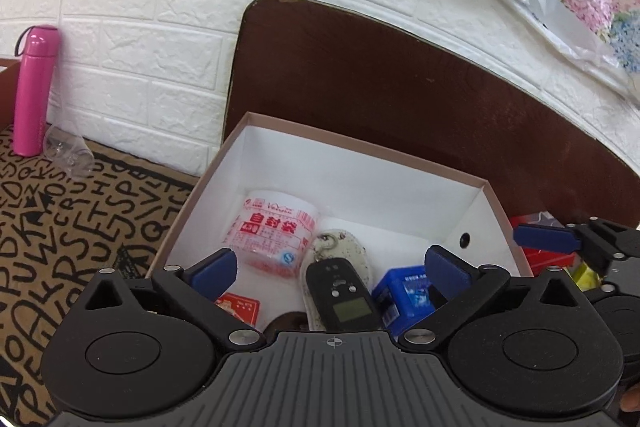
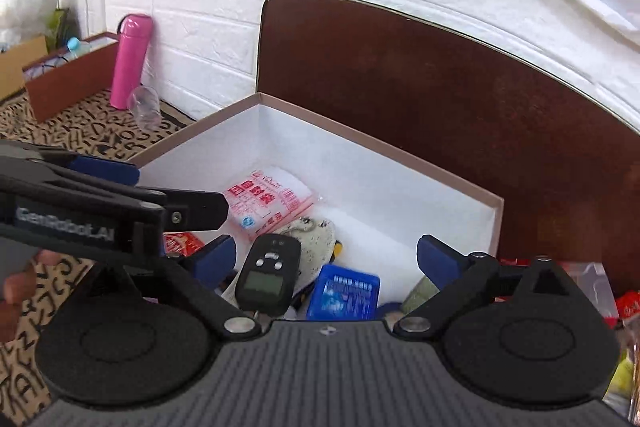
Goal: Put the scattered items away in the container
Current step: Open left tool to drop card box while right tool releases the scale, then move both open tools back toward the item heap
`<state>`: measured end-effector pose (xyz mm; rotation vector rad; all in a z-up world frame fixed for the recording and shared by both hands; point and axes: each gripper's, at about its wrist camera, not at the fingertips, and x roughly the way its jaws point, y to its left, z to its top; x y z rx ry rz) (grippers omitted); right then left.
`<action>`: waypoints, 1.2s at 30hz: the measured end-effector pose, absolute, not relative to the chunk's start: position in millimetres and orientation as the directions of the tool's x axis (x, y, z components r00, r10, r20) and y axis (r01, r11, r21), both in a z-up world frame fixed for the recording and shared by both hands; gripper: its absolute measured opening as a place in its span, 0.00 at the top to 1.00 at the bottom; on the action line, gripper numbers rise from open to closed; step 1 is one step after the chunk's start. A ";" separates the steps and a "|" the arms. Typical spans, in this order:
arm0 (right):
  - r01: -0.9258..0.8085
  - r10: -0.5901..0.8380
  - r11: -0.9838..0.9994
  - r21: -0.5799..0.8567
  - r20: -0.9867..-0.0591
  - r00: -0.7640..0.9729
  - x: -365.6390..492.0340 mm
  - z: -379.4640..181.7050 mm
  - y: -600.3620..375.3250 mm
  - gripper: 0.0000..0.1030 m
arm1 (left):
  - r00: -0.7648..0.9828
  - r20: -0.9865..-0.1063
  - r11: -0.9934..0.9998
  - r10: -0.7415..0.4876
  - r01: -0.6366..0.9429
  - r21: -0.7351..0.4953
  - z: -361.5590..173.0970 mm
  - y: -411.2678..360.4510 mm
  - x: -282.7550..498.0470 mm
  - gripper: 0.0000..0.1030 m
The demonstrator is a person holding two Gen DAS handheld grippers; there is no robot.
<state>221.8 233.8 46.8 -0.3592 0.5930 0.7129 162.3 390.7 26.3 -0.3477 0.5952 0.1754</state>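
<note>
Left wrist view looks down into the open box, whose white interior already holds a red-printed bag of zip pouches at about 11 o'clock from the frame centre of the box floor, a black key fob with a small screen lying on a speckled pouch at 6 o'clock, a blue packet at 4 o'clock and a red card at 7 o'clock. The left gripper hangs over the near edge of the box with its blue pads spread wide and nothing between them; the right gripper is likewise spread and empty, poised over the same near edge, slightly to the right. My judgement is that both have let go of their loads and the step in hand is fetching what remains outside: red and yellow items lie just beyond the box's right wall, at 3 o'clock (partly hidden, so I cannot tell what they are). To do it well, lift clear of the rim before swinging sideways, since the two tools sit close together and could knock each other or drag the cardboard wall. The pink bottle and a clear cup stand well apart at 9 o'clock, beside the brick wall. Both tools point forward and tilt downward.
</note>
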 end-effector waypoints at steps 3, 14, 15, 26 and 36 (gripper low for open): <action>-0.700 0.511 0.706 -0.108 -0.606 0.609 212.8 51.4 221.6 0.05 | 0.818 -0.571 0.929 0.068 -0.260 -0.262 31.8 382.1 151.0 0.00; -0.732 0.561 0.673 -0.105 -0.572 0.598 160.8 62.4 140.4 0.02 | 0.823 -0.565 0.942 0.066 -0.239 -0.238 42.3 305.6 82.0 0.00; -0.733 0.562 0.671 -0.113 -0.568 0.602 153.8 62.1 131.7 0.02 | 0.827 -0.559 0.943 0.065 -0.235 -0.238 41.7 295.6 75.8 0.00; -0.641 0.534 0.762 -0.089 -0.474 0.700 65.6 28.5 6.9 0.01 | 0.812 -0.580 0.966 -0.060 -0.098 -0.238 7.0 179.9 26.6 0.00; -0.471 0.369 0.879 -0.077 -0.516 0.773 19.1 -23.0 -90.7 0.01 | 0.733 -0.645 0.959 -0.218 0.039 -0.280 -35.9 79.7 20.9 0.00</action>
